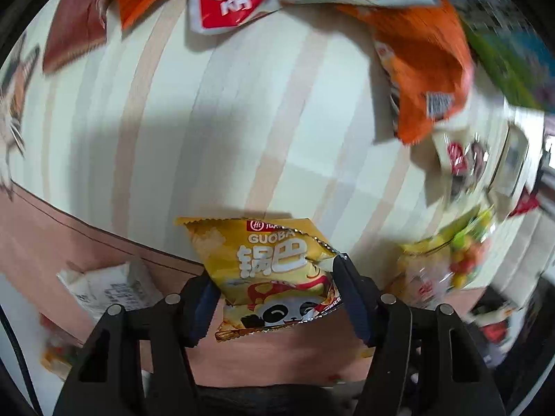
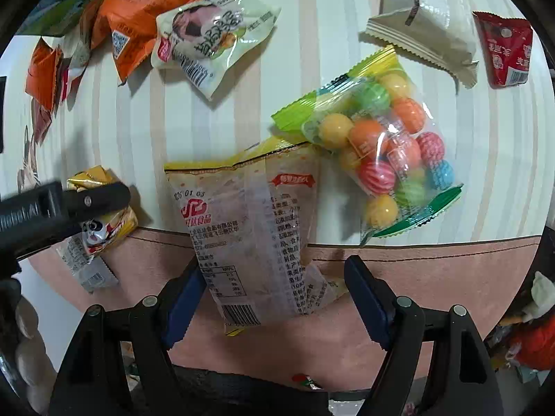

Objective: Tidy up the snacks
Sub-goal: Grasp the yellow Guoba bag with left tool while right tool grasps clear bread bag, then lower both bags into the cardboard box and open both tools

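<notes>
Gripping a yellow panda snack packet (image 1: 274, 274) at the striped counter (image 1: 215, 121)'s pink front edge, the left tool (image 1: 277, 298) is clenched on it, while the right tool (image 2: 274, 298) stands released around a pale yellow packet (image 2: 253, 228) overhanging that edge, a gumball bag (image 2: 378, 152) just beside.

Striped tablecloth (image 2: 145, 131) strewn with snack packets

A gumball bag (image 2: 378, 145), pale printed packet (image 2: 253, 228), orange packets (image 2: 138, 24) and red sachet (image 2: 506, 52) lie on it.
</notes>
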A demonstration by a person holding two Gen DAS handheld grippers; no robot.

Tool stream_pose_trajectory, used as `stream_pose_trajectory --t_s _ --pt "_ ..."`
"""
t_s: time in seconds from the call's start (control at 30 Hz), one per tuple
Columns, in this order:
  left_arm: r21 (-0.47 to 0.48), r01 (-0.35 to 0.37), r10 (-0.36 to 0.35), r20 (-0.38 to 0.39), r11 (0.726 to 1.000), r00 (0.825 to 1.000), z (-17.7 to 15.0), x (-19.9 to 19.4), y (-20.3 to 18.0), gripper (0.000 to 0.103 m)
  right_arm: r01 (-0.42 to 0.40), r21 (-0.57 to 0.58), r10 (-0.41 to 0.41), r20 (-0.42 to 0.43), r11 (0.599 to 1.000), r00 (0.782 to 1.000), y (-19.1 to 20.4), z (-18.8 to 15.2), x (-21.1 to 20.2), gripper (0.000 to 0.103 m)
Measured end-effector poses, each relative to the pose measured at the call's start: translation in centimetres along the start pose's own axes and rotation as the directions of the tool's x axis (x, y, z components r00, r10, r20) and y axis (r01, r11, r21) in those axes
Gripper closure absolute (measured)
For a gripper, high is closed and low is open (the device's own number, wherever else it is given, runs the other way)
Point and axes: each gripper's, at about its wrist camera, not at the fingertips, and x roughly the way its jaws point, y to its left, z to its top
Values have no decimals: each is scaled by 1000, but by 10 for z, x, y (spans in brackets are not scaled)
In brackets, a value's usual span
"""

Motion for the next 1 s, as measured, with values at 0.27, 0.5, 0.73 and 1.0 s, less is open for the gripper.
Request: stream_pose_trajectory --t_s 0.27,0.5,0.73,1.0 --pt "190 -165 148 101 968 984 -30 6 -44 50 23 -2 -23 40 1000 999 24 4 27 49" --pt "197 -161 136 133 967 982 -50 -5 -42 54 -33 24 31 95 999 995 30 -15 19 56" --pt "216 -118 75 196 969 978 -69 -48 -52 54 -109 23 104 153 994 983 31 -29 -7 57" --pt "256 -19 -67 323 967 944 -79 -149 -72 54 -231 -7 224 274 973 935 32 -14 -92 57"
